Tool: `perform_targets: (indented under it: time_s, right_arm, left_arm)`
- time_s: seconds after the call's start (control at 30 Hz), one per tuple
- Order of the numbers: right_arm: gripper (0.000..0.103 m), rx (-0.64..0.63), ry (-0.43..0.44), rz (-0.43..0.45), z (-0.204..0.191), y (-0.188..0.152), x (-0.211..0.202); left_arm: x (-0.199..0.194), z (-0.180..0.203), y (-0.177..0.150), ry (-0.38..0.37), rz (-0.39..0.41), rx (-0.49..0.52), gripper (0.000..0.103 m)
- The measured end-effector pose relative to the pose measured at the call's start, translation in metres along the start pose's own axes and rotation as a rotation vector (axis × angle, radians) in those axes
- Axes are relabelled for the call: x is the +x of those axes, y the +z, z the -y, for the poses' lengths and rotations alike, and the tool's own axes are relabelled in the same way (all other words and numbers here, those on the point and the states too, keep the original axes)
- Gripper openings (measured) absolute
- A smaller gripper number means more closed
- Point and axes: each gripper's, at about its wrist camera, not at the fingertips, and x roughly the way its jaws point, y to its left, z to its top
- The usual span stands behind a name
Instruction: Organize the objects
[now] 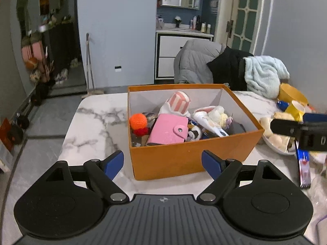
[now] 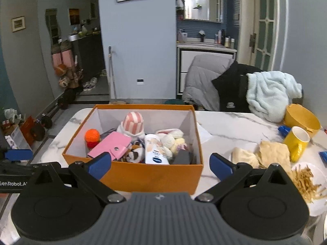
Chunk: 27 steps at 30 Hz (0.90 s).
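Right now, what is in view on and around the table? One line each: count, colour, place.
Box: one, orange, table centre.
Wallet: one, pink, in box.
Ball: one, orange, box's left corner.
Lotion bottle: one, white, in box.
Striped plush: one, pink-white, box's back.
Mug: one, yellow, right of box.
Bowl: one, yellow, behind mug.
Plate: one, white, right edge, holding snack sticks.
Table: one, white marble.
Left gripper: open, empty.
Right gripper: open, empty.

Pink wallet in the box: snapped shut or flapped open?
Shut. The pink wallet lies in the orange box, flap folded over, snap fastened.
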Motion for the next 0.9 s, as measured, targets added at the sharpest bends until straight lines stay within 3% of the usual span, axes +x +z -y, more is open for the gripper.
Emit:
perform_targets:
  time_s: [0.2,0.33,0.53,0.77,0.9]
  right_arm:
    - [0.102,-0.022,0.001,0.008,-0.006,-0.005,-0.005]
    - [0.102,-0.062,-0.006,0.012,-0.011,-0.009,-0.006]
    - [0.102,-0.052,-0.022,-0.01,-0.014,-0.008,0.0]
    - [0.102,-0.008,-0.021,-0.003,-0.016,-0.002,-0.006]
    - [0.102,0.022,-0.018,0.007,-0.017,0.0,-0.012]
  left_arm:
    - [0.008,0.0,-0.006,0.018,0.001,-0.057,0.098]
    - [0.015,0.004,-0.01,0.08,-0.04,-0.04,0.099]
    - [0.015,-0.003,-0.009,0.162,-0.029,-0.056,0.099]
    - [0.007,-0.012,-0.006,0.096,-0.037,-0.107,0.099]
    - [0.004,-0.012,-0.005,0.118,-0.008,-0.103,0.099]
